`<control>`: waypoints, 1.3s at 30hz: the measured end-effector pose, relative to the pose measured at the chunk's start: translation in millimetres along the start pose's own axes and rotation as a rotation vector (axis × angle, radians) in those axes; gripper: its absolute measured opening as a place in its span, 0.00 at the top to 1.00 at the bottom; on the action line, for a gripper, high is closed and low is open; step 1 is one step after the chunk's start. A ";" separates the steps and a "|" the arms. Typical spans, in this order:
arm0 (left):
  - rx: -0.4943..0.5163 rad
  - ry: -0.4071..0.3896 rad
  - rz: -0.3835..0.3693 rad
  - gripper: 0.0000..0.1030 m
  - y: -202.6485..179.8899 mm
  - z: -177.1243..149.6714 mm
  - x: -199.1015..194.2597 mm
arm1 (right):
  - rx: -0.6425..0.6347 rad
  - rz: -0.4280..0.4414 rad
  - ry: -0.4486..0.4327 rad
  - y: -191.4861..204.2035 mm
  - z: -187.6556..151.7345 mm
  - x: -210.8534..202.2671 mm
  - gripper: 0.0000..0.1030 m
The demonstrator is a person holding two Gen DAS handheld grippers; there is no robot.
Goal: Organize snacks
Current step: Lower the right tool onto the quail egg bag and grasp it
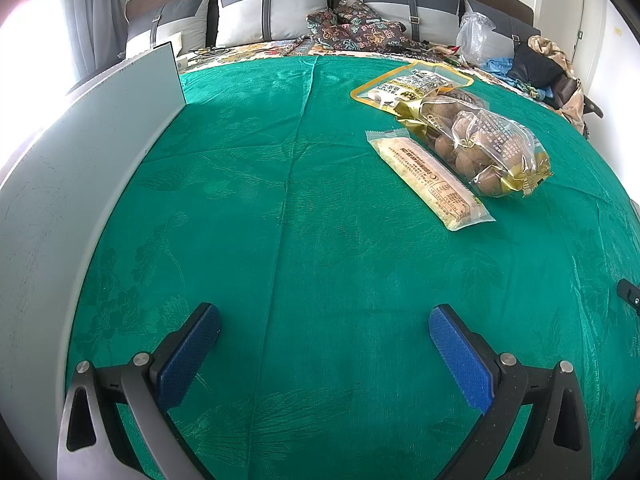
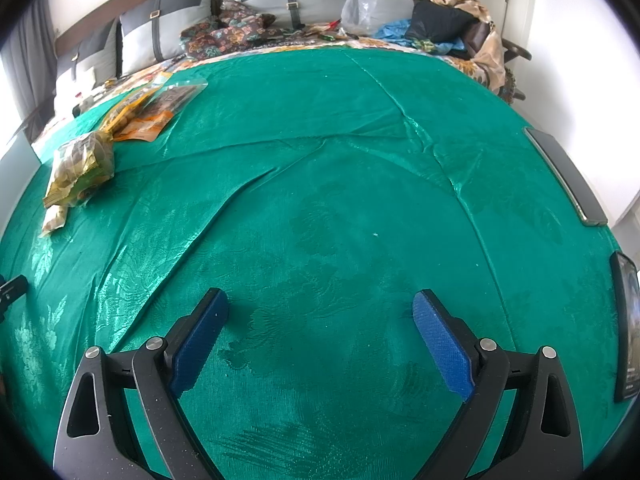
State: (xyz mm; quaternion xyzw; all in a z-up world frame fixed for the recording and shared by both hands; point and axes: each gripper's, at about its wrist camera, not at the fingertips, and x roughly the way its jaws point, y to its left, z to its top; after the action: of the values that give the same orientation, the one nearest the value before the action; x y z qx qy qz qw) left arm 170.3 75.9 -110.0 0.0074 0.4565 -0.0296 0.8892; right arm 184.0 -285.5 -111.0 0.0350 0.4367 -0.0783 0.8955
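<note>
Three snack packs lie together on the green cloth (image 1: 312, 208), ahead and to the right of my left gripper (image 1: 324, 320). A long pale yellow bar pack (image 1: 430, 178) lies nearest. Behind it sits a clear bag of round brown snacks (image 1: 480, 140), then a flat yellow-edged pouch (image 1: 412, 84). My left gripper is open over bare cloth, well short of them. In the right wrist view the brown snack bag (image 2: 82, 162) and the flat pouch (image 2: 154, 110) lie far left. My right gripper (image 2: 320, 304) is open and holds nothing.
A grey-white flat board or box wall (image 1: 88, 184) stands along the left. Two dark flat devices (image 2: 568, 176) (image 2: 626, 328) lie at the right edge of the cloth. Pillows (image 1: 272, 8), patterned fabric (image 1: 352, 28), a plastic bag (image 2: 362, 4) and piled clothes (image 2: 452, 20) lie behind.
</note>
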 end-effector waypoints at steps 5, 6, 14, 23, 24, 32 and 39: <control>0.000 0.000 0.000 0.00 0.0 -0.1 0.0 | -0.002 0.003 0.001 0.7 1.2 0.4 0.07; 0.000 0.000 0.000 0.00 0.0 -0.1 0.0 | -0.018 0.012 0.020 2.1 3.7 1.8 0.07; 0.000 0.000 -0.001 0.00 0.1 -0.3 -0.1 | -0.185 0.389 0.053 105.2 75.9 -21.9 0.09; 0.000 0.000 -0.001 0.00 0.5 -0.4 0.1 | -0.520 0.261 0.201 237.1 116.0 21.7 0.09; 0.000 0.000 -0.001 0.00 0.6 -0.3 0.4 | -0.529 0.225 0.232 238.1 115.0 29.3 0.09; -0.001 0.000 -0.001 0.00 0.0 -0.4 0.1 | -0.316 0.304 0.259 189.7 96.2 27.7 0.29; 0.000 0.000 -0.001 0.00 -0.1 -0.5 0.3 | -0.277 0.194 0.019 103.7 53.1 -47.7 0.29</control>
State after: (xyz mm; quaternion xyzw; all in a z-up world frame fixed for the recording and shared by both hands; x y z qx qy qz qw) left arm 170.1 75.9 -110.5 0.0071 0.4566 -0.0300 0.8891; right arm 214.0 -185.1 -41.3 -0.0460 0.4462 0.0699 0.8910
